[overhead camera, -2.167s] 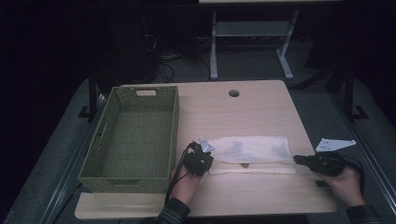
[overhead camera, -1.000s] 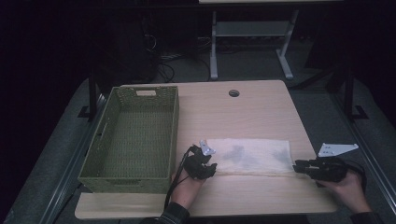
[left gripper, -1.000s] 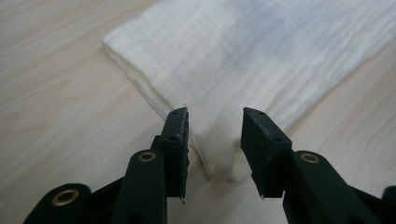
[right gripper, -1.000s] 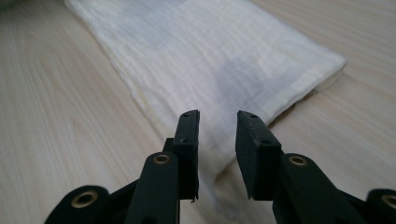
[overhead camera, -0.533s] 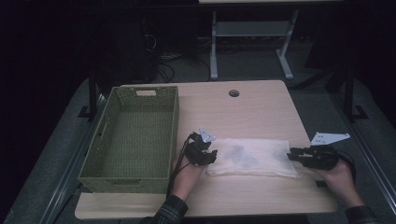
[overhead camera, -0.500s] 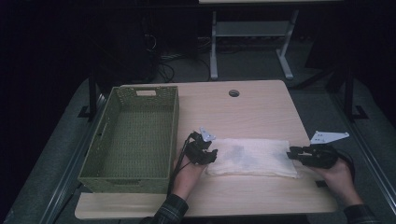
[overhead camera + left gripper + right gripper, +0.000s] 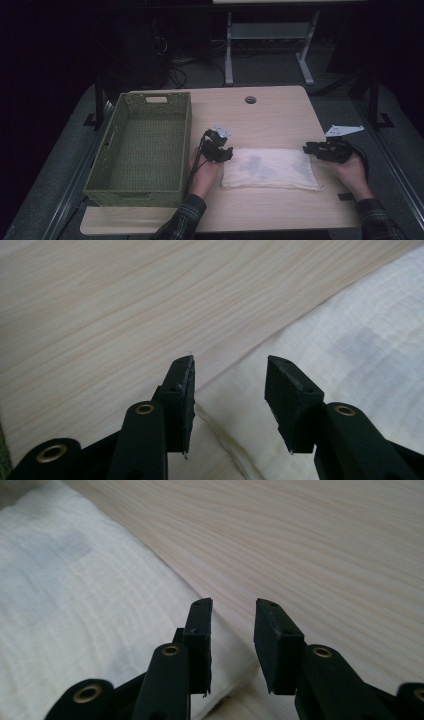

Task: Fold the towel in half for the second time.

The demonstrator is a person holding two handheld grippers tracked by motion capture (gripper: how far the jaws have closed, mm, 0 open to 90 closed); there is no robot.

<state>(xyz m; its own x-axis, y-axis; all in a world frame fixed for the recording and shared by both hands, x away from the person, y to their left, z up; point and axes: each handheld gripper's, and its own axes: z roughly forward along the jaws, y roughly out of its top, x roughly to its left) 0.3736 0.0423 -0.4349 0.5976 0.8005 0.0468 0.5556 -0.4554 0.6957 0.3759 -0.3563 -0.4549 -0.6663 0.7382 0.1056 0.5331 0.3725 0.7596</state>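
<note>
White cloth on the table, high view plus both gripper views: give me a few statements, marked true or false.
1. The white cloth lies folded on the table, right of the green basket. True.
2. The basket holds a second cloth. False: its woven floor is bare.
3. The left gripper is clamped on the cloth. False: its jaws stand apart above the cloth's edge, with nothing pinched.
4. The right gripper is at the cloth's right end, jaws apart. True.
5. The cloth hangs over the table's front edge. False: it lies wholly on the tabletop.
</note>
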